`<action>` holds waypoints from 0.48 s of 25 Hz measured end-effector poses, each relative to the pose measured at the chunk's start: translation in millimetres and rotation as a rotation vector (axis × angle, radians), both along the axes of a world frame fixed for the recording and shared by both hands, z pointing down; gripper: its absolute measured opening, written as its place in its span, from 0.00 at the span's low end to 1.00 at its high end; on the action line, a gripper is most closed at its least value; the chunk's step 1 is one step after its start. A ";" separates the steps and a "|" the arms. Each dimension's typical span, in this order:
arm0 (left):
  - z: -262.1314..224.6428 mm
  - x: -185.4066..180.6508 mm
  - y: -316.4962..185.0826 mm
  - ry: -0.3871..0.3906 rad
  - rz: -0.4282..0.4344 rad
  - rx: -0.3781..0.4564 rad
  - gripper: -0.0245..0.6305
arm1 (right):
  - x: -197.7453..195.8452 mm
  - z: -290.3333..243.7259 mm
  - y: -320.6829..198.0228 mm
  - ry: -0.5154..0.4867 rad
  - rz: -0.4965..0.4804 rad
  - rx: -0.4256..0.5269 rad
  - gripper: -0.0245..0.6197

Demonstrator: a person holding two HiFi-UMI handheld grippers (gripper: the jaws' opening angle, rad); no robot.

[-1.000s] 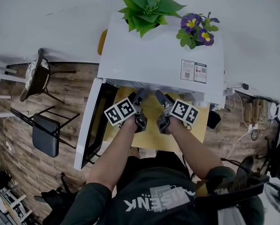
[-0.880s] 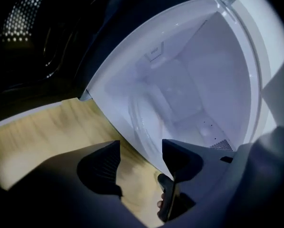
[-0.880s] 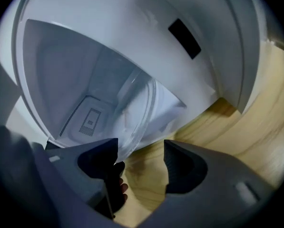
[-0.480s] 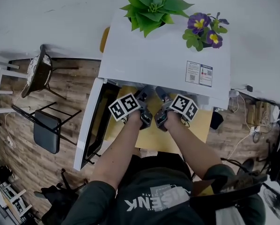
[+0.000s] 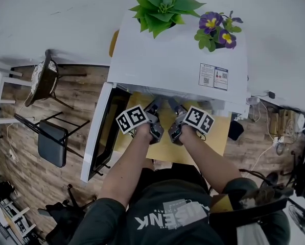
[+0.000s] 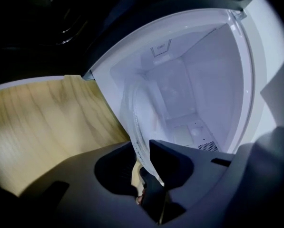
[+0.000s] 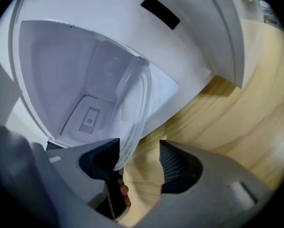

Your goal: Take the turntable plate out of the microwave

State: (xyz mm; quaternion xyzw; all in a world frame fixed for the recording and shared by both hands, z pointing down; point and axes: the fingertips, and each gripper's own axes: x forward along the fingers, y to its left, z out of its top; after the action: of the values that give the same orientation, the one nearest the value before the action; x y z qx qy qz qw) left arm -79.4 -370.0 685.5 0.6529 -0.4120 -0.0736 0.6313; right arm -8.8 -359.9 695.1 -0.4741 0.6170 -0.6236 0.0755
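The turntable plate (image 6: 137, 122) is seen as a round piece of clear glass with a raised rim, through which the pale walls behind it can be made out. It is found inside the microwave (image 5: 178, 60), with its near edge brought up to the front opening; nothing else is seen inside. The microwave is white, its door (image 5: 102, 137) is swung open to the left, and it is set on a light wooden table (image 5: 217, 132). A leafy green plant (image 5: 162, 6) and a purple-flowered plant (image 5: 216, 29) are placed on its top. The left tongs (image 6: 142, 148) have just been closing and are now clamped on the plate's rim. The right tongs (image 7: 139, 148) have just been closing a little but are held wide apart, with the rim lying against one jaw and well clear of the other.
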 end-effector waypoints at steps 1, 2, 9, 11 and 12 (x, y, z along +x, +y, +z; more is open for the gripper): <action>-0.9 -0.9 3.4 0.002 -0.003 0.006 0.17 | -0.8 -0.3 3.0 -0.003 -0.008 0.003 0.45; -1.8 -2.1 7.0 -0.003 -0.007 0.014 0.16 | -1.3 -0.4 5.8 -0.009 -0.017 0.007 0.45; -1.8 -8.4 34.3 0.004 -0.035 0.034 0.16 | 15.7 -0.3 11.9 -0.038 0.008 0.045 0.45; -1.5 -11.4 44.6 0.005 -0.040 0.024 0.16 | 18.7 -0.2 12.4 -0.050 0.006 0.059 0.43; -1.8 -11.9 49.9 0.006 -0.041 0.021 0.15 | 18.4 -1.7 12.6 -0.053 -0.006 0.074 0.41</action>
State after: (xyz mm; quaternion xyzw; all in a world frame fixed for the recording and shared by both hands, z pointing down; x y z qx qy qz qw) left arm -91.3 -320.1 683.7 0.6507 -0.4226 -0.0925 0.6241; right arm 9.5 -347.2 693.4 -0.4523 0.6387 -0.6131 0.1075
